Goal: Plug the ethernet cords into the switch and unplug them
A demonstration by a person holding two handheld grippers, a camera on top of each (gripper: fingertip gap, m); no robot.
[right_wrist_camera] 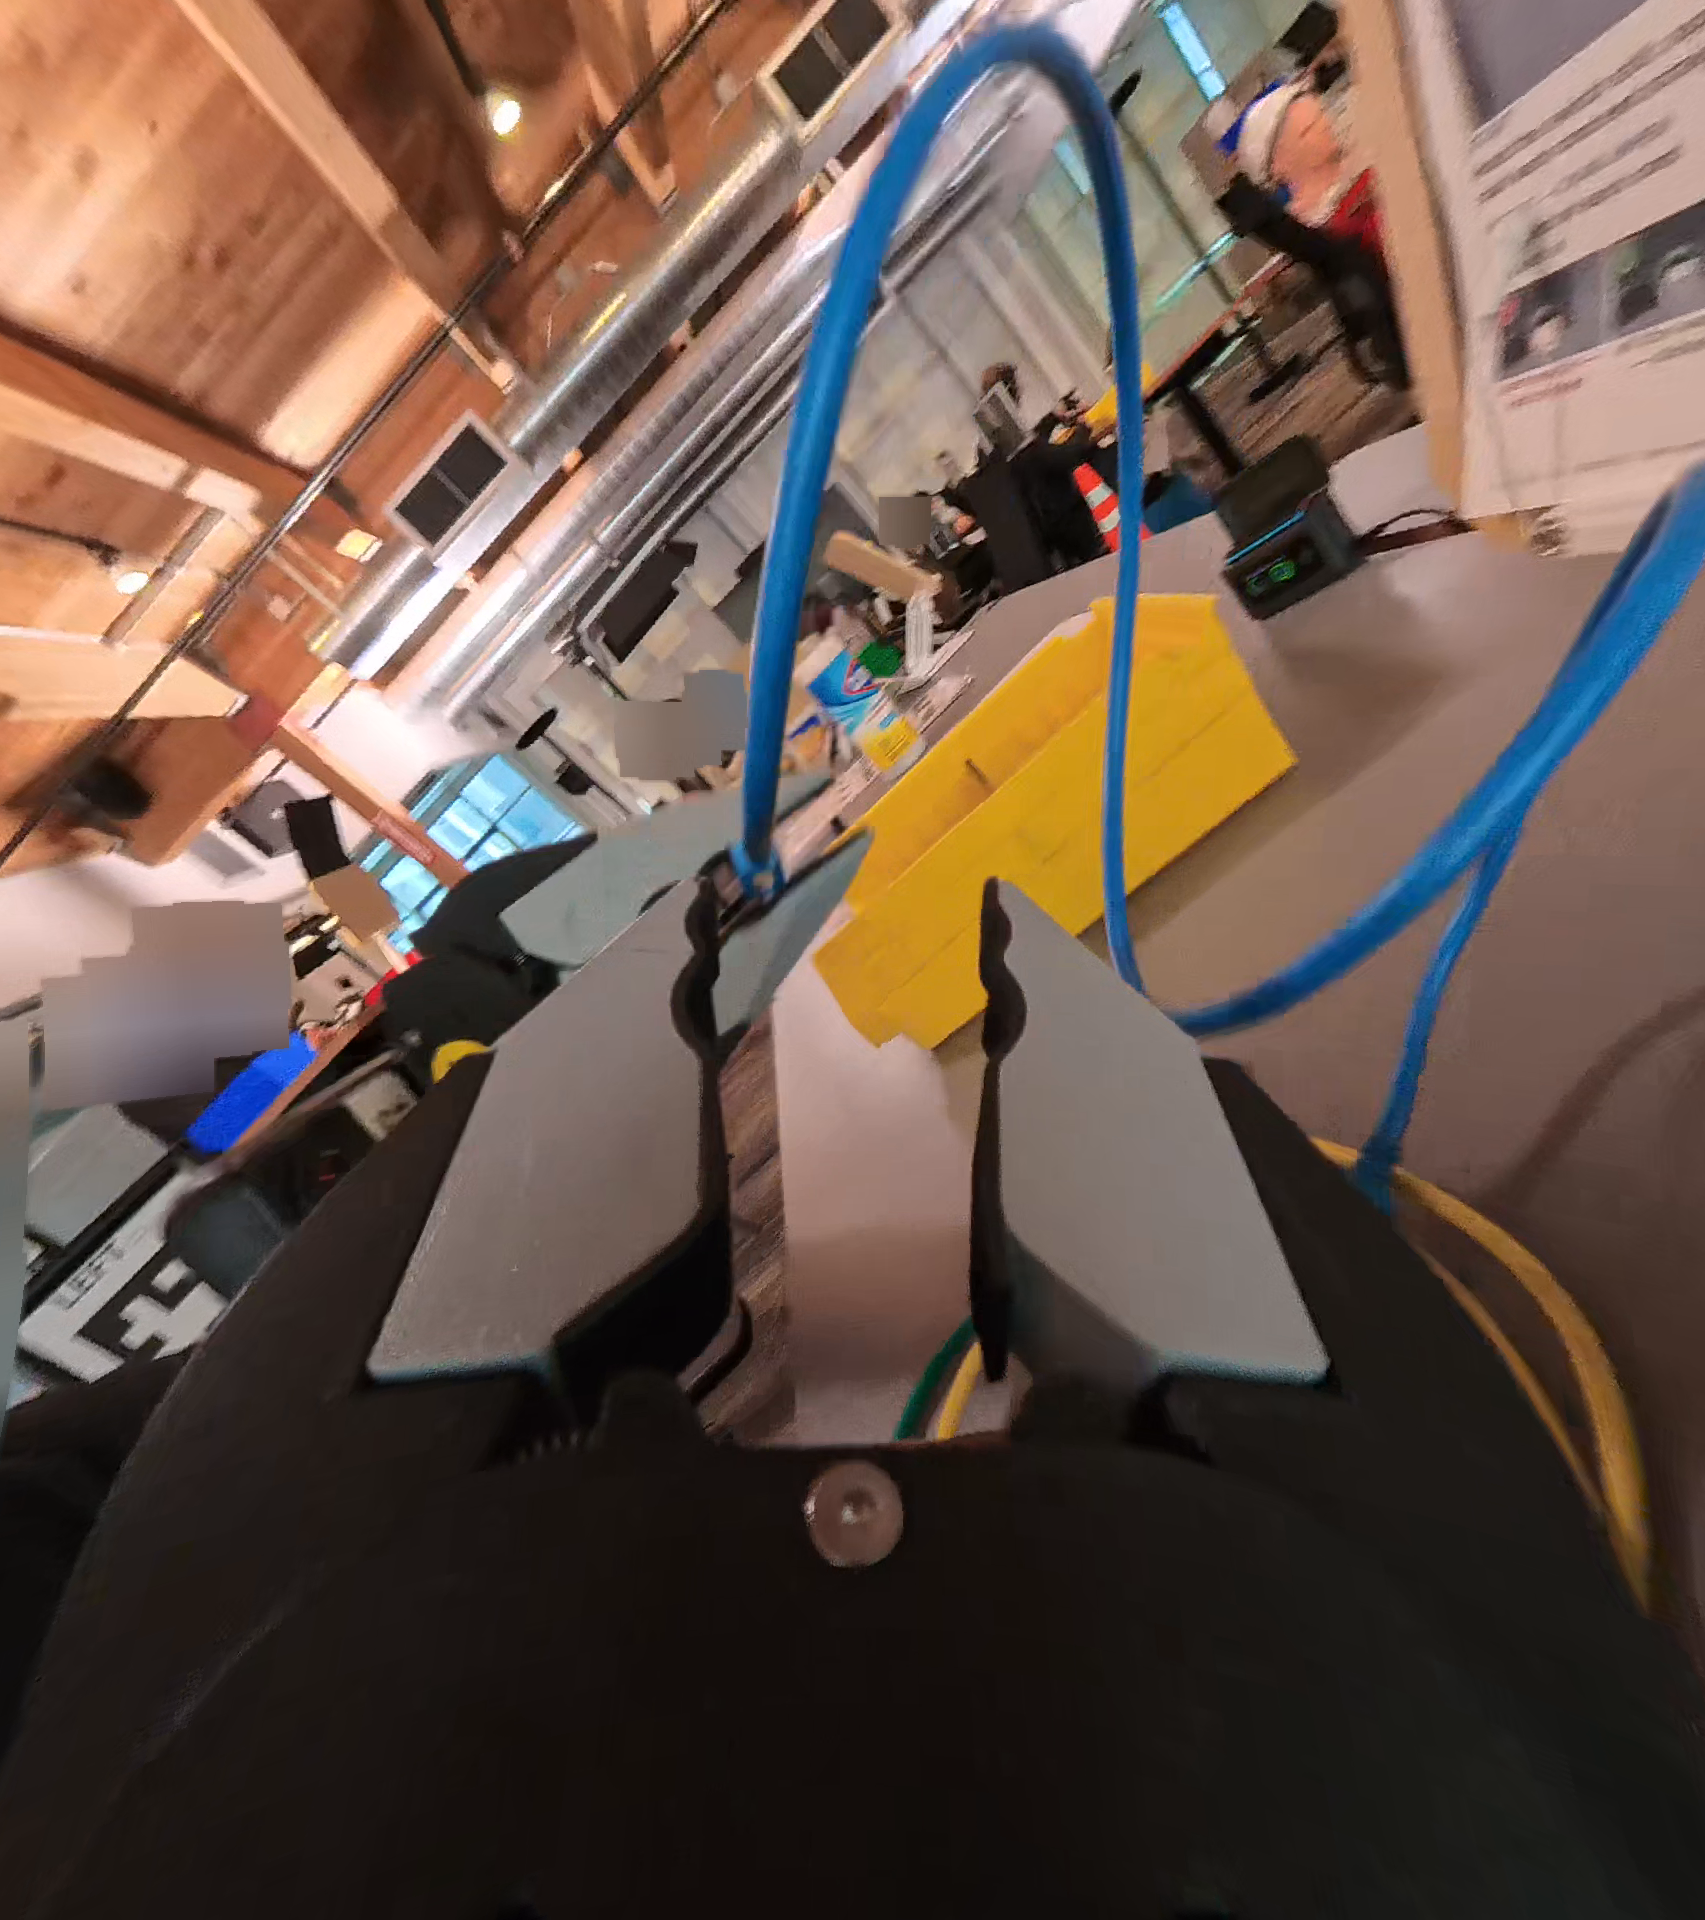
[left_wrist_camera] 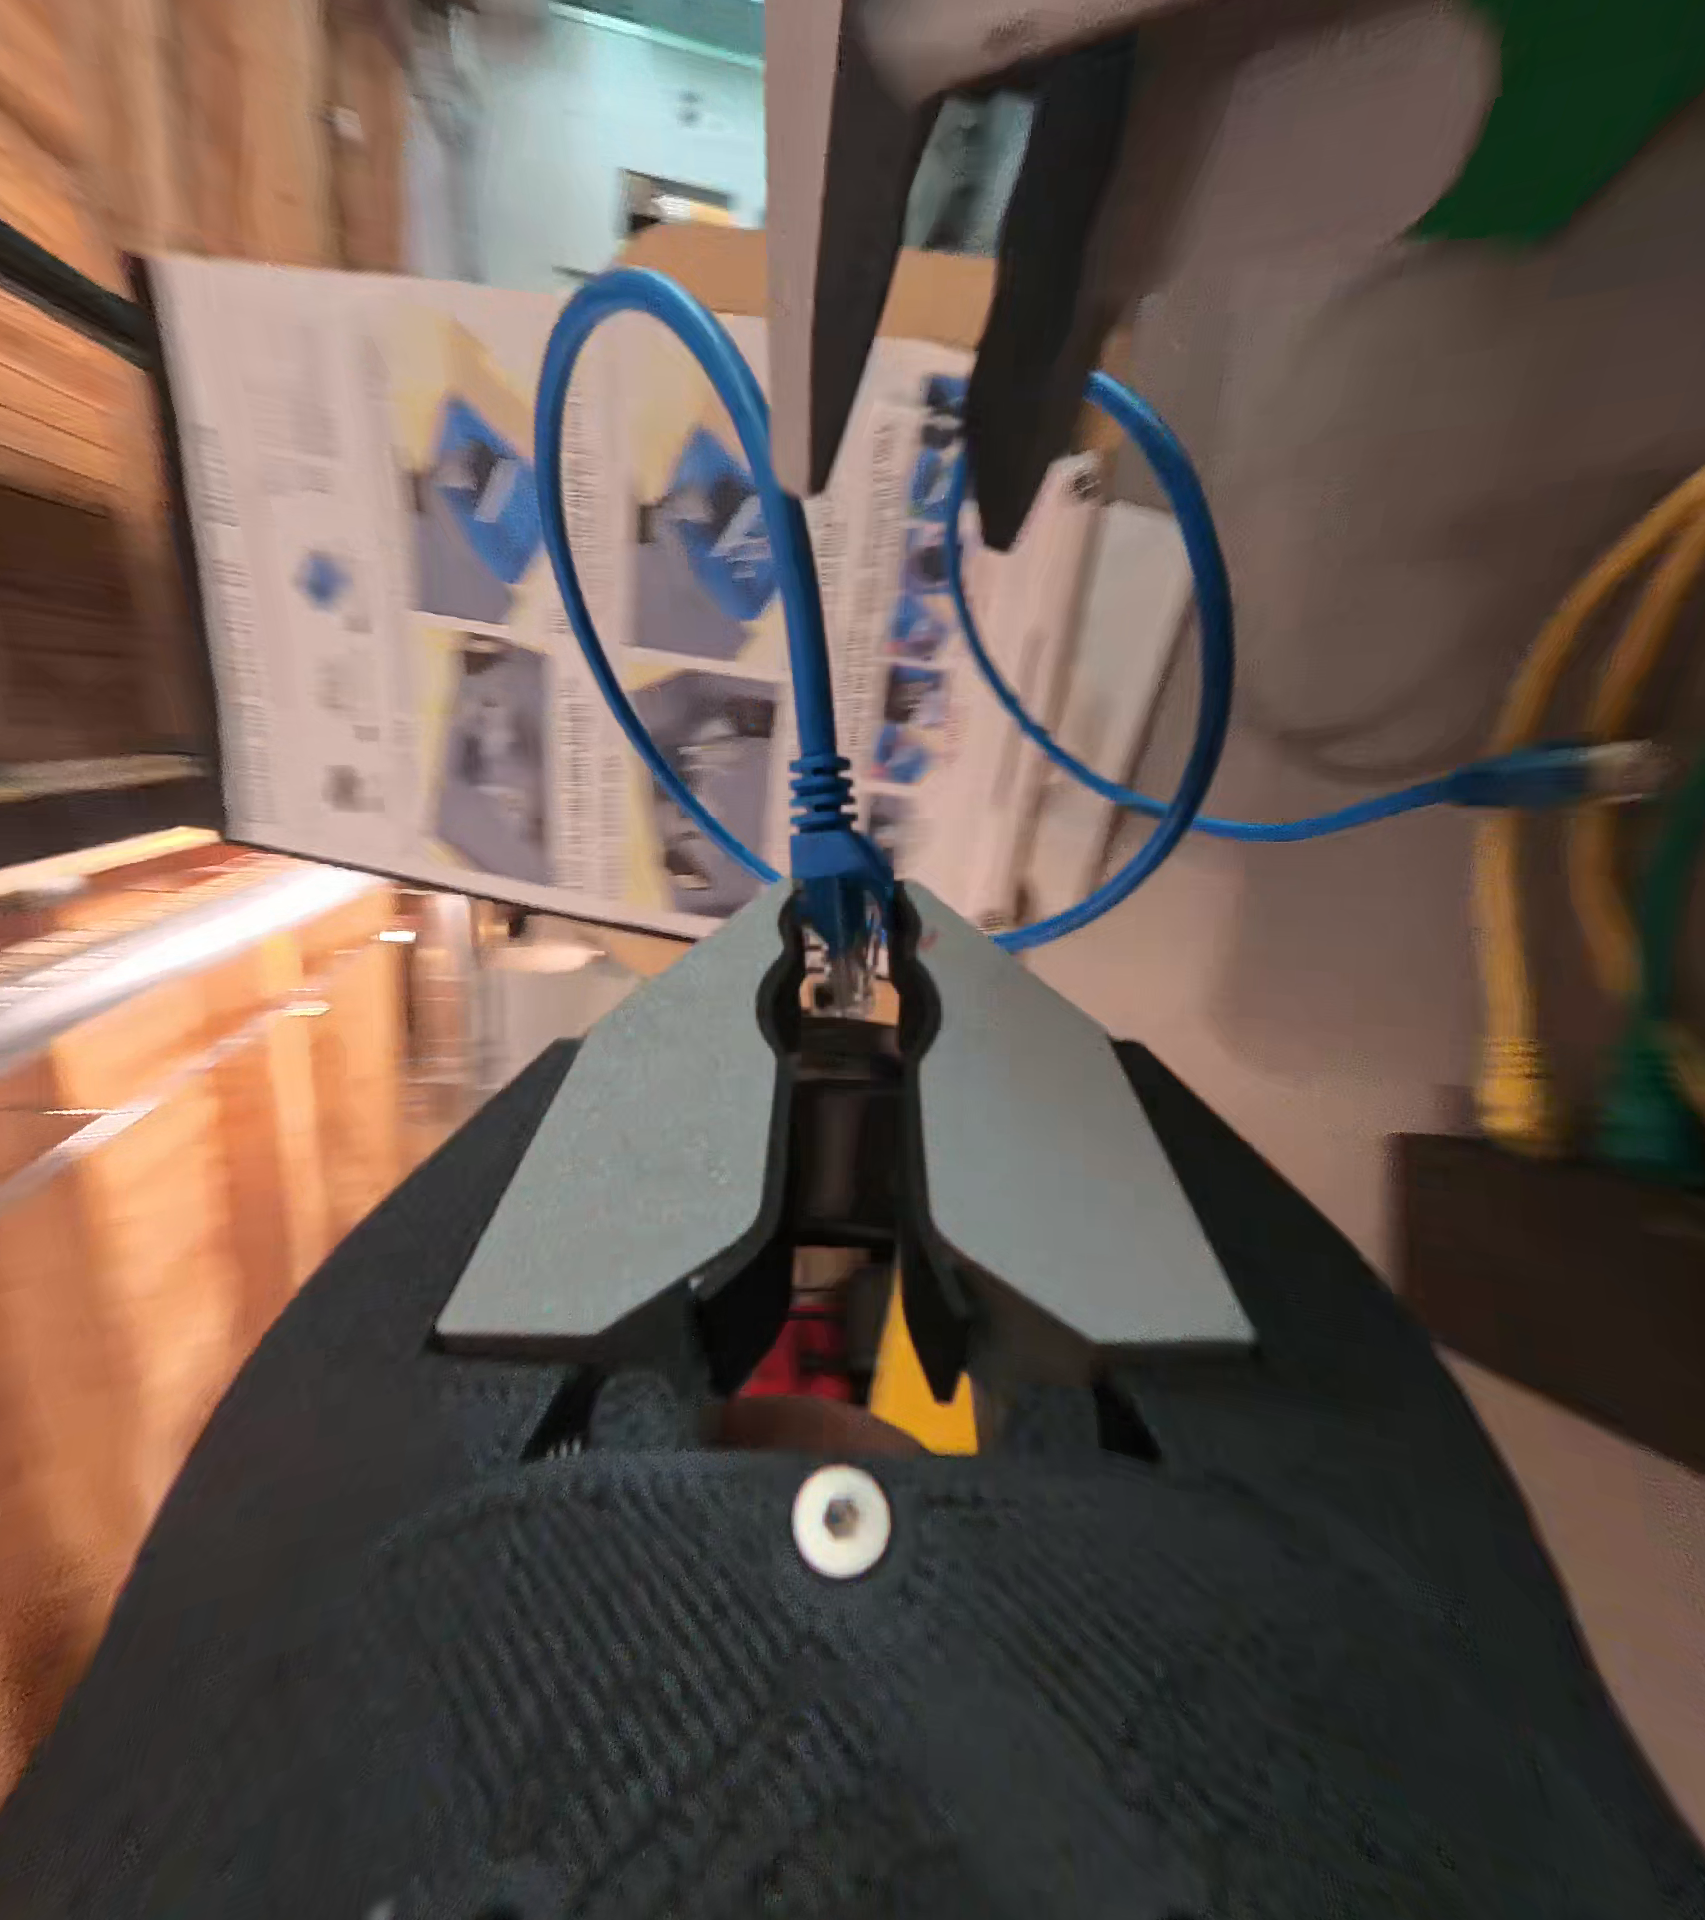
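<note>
My left gripper [left_wrist_camera: 843, 902] is shut on one plug of a blue ethernet cord [left_wrist_camera: 812, 665] and holds it in the air. The cord loops up and around. Its other plug [left_wrist_camera: 1596, 774] hangs free to the right. My right gripper [left_wrist_camera: 905, 509] comes in from above, open and empty, with its fingers on either side of the blue cord's loop. The black switch [left_wrist_camera: 1606, 1309] sits low right with yellow cords [left_wrist_camera: 1508, 935] and a green cord [left_wrist_camera: 1648, 1091] plugged in. In the right wrist view, my right gripper [right_wrist_camera: 848, 920] is open, just behind the left gripper [right_wrist_camera: 754, 878] and the blue cord [right_wrist_camera: 1123, 623].
A printed poster board [left_wrist_camera: 391, 582] stands behind the cord. A yellow bin [right_wrist_camera: 1066, 800] sits on the grey table [right_wrist_camera: 1450, 727], with a small black device [right_wrist_camera: 1284, 540] beyond it. A yellow cord [right_wrist_camera: 1575, 1351] lies low right. People sit at desks in the far background. The gap from one gripper's tips to the other's is roughly 6 cm. About 15 cm separates my left fingertips from the black switch [left_wrist_camera: 1606, 1309].
</note>
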